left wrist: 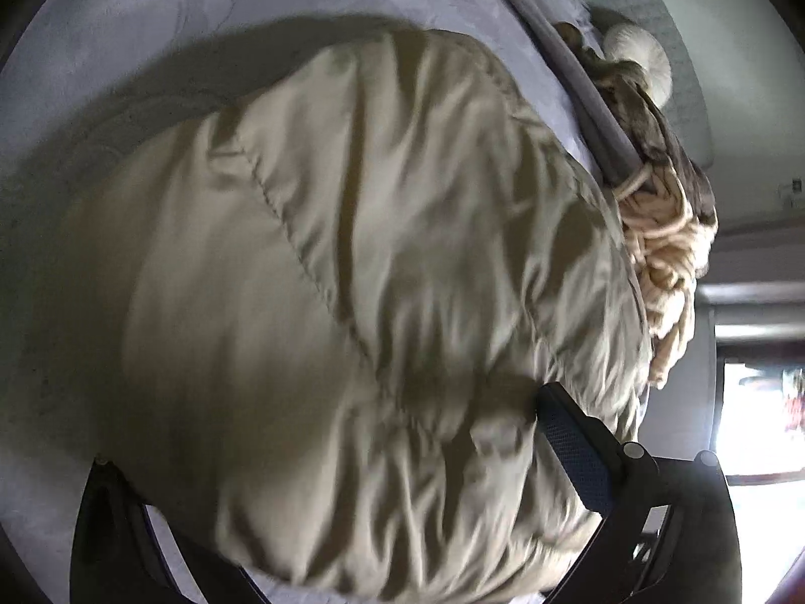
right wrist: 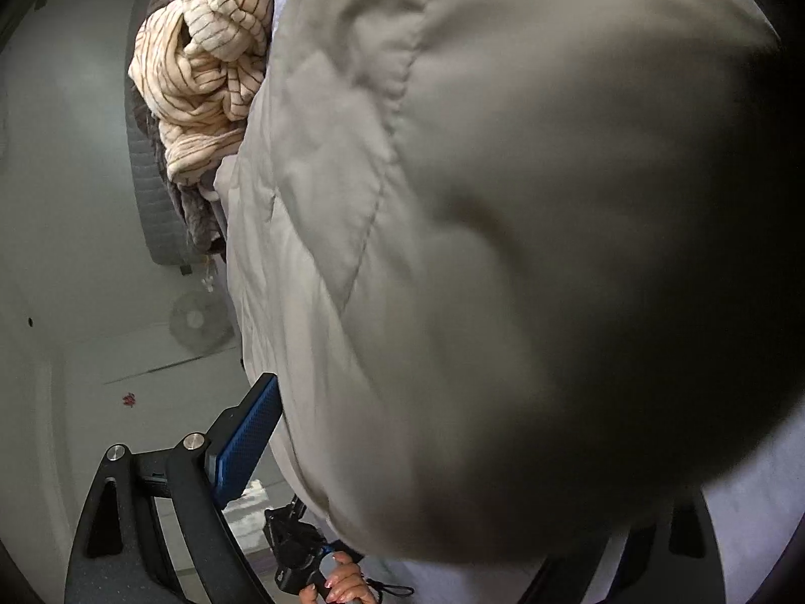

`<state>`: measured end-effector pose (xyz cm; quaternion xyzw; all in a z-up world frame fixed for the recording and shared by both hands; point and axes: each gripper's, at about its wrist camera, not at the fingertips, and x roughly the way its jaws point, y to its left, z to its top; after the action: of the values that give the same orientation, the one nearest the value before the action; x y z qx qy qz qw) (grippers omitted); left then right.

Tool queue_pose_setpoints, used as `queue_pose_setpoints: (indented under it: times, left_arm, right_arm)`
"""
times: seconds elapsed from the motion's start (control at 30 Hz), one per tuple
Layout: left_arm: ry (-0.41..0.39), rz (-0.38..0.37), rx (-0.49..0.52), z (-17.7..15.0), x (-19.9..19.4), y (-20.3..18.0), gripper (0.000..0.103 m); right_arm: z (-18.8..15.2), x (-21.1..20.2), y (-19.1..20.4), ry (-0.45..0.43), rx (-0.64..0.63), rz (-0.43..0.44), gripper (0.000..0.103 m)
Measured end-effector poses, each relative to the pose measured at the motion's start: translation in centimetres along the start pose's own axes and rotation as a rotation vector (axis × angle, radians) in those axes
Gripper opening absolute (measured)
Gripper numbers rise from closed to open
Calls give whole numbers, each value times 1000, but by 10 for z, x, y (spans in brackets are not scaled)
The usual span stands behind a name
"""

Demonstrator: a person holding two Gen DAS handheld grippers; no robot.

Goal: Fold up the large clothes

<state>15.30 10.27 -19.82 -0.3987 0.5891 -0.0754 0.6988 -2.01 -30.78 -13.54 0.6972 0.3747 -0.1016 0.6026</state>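
1. Puffy beige quilted jacket (left wrist: 352, 277): one, bulging large in both wrist views over the pale lilac bedsheet (left wrist: 151, 25).
2. Grippers: two. One blue-padded finger of each shows; the partner finger is buried under cloth.
3. Other things: one cream blanket with thin brown stripes (right wrist: 206, 60), bunched on one dark brown fuzzy throw (right wrist: 196, 216) at the bed's far edge; one white round fluffy cushion (left wrist: 639, 58); one pale floor fan (right wrist: 198, 319); one hand (right wrist: 342, 586) on a black handle.
4. Left gripper (left wrist: 327, 493): the jacket lies between its fingers and spills over both; whether the pads pinch the cloth I cannot tell.
5. Right gripper (right wrist: 453, 478): spread wide, the jacket's quilted bulk filling the gap and just beside the visible blue pad (right wrist: 246, 448); no pinch is seen.
6. Edges and room: bare sheet lies open beyond the jacket in the left view; in the right view bare floor lies beside the bed.
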Motion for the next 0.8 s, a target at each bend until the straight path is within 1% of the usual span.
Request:
queue_pose_setpoints:
  times: [0.07,0.1,0.13,0.17,0.2,0.23,0.27,0.3,0.33,0.37,0.4,0.43,0.47,0.5,0.57,0.63,0.7,0.8]
  left_arm:
    - [-15,3,-23,1,2,0,103]
    - [-23,6,-30,1,3,-2,99]
    - [-31,10,-30,1,4,-3,92]
    - [-37,14,-21,0,0,-2,75]
    - [-28,-3,-6,1,-2,-3,57]
    - [-23,-15,4,1,-5,-3,51]
    - [-25,-13,21,1,-8,-5,42]
    - [-31,-6,48,1,-12,-8,34]
    - [-38,5,76,1,-16,-12,32]
    - [-43,17,108,0,-19,-16,28]
    - [-49,30,136,-1,-22,-21,25]
    - [-58,52,179,-3,-25,-28,24]
    - [-64,67,209,-5,-27,-33,22]
    - [-76,93,262,-8,-31,-42,21]
    - [-96,122,339,-13,-39,-56,20]
    - [-110,133,398,-18,-48,-65,20]
    - [-116,130,455,-23,-62,-71,20]
    - [-105,114,496,-29,-79,-73,20]
  right_arm:
    - [3,4,0,-5,11,10,100]
    - [4,4,0,-3,14,6,100]
    - [4,4,0,2,13,5,100]
    - [4,3,1,7,12,7,100]
    - [4,2,1,10,11,8,100]
    - [3,1,2,11,11,7,99]
    - [2,0,4,9,13,-2,95]
    - [1,-1,5,6,16,-13,86]
    - [1,-2,5,5,20,-25,80]
    - [0,-2,5,8,24,-24,66]
    - [0,-3,5,9,28,-24,49]
    - [-1,-4,5,5,29,-26,43]
    - [-2,-6,6,-1,24,-27,34]
    - [-3,-7,9,-5,12,-29,28]
    - [-7,-10,18,-9,-28,-35,24]
    - [-11,-16,25,-6,-55,-23,21]
    - [-16,-22,31,-8,-75,-17,20]
    - [-29,-33,38,-12,-113,-27,20]
